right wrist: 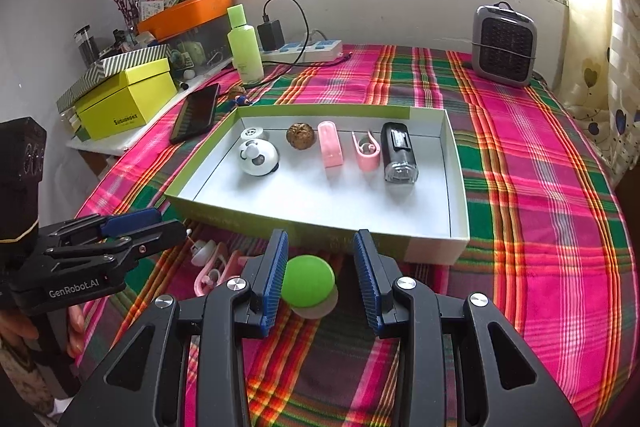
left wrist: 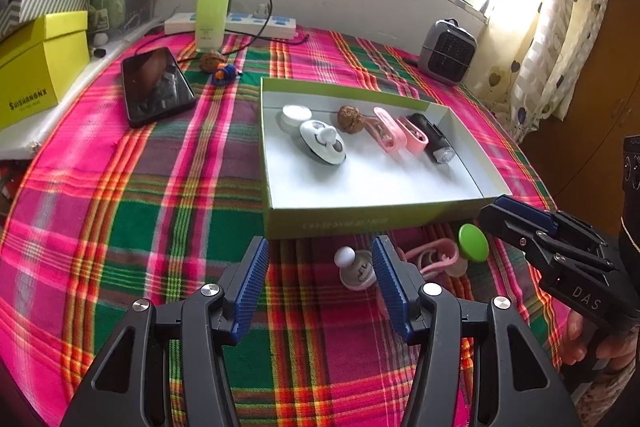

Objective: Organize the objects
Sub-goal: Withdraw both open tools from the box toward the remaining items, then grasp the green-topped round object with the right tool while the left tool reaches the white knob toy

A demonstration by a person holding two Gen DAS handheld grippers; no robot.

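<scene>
Tray (right wrist: 456,187): six items filed in a row. Still on the cloth before it: green knob (right wrist: 307,281), pink clip (left wrist: 434,259), white knob (left wrist: 354,267). My right claw (right wrist: 320,279) straddles the green knob, jaws apart, nothing held. My left claw (left wrist: 320,283) gapes, empty.

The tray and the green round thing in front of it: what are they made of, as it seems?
Tray: probably cardboard, matte white inside, thin straight folded walls with a green outer face. Green round thing: likely smooth plastic or rubber, uniform colour, soft sheen.
</scene>
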